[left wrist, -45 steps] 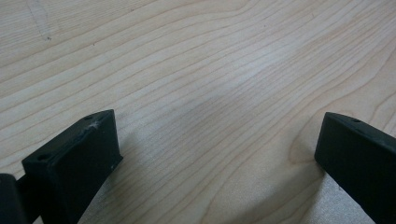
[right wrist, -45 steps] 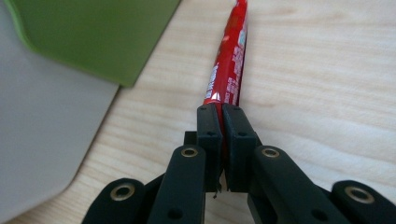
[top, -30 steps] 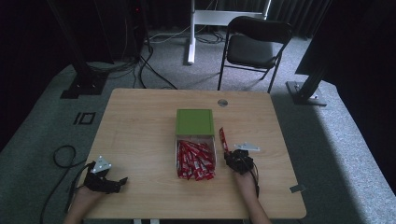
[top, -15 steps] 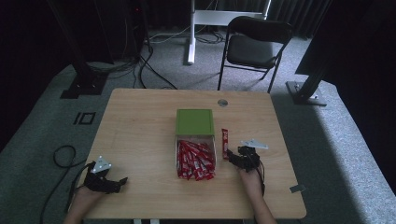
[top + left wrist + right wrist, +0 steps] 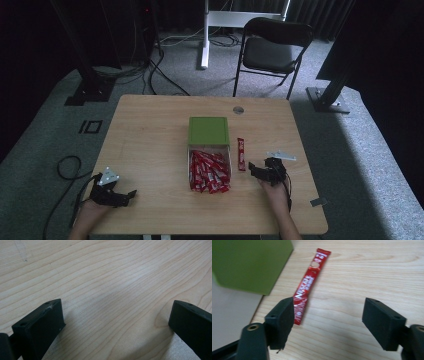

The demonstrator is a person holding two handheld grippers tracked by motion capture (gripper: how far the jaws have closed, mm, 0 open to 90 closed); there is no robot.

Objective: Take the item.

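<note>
Sachet (image 5: 241, 154) (image 5: 309, 285): single long, narrow red stick pack with white lettering, lying flat on the wooden table (image 5: 150, 130), just to the right of the box (image 5: 209, 152) and parallel to its long side, not touching it. In the right gripper view its near end sits just beyond the left jaw tip and its far end points away.

Box: clear tray, far half covered by a green lid (image 5: 208, 131), near half open and piled with more red sachets (image 5: 209, 172).

Right gripper (image 5: 260, 172) (image 5: 328, 315): right of the box, near the lone sachet's near end, jaws spread wide, nothing between them.

Left gripper (image 5: 125, 196) (image 5: 116, 322): well left of the box at the table's near edge, jaws wide apart over bare wood, empty.

Chair (image 5: 275, 50) stands on the floor beyond the table.
</note>
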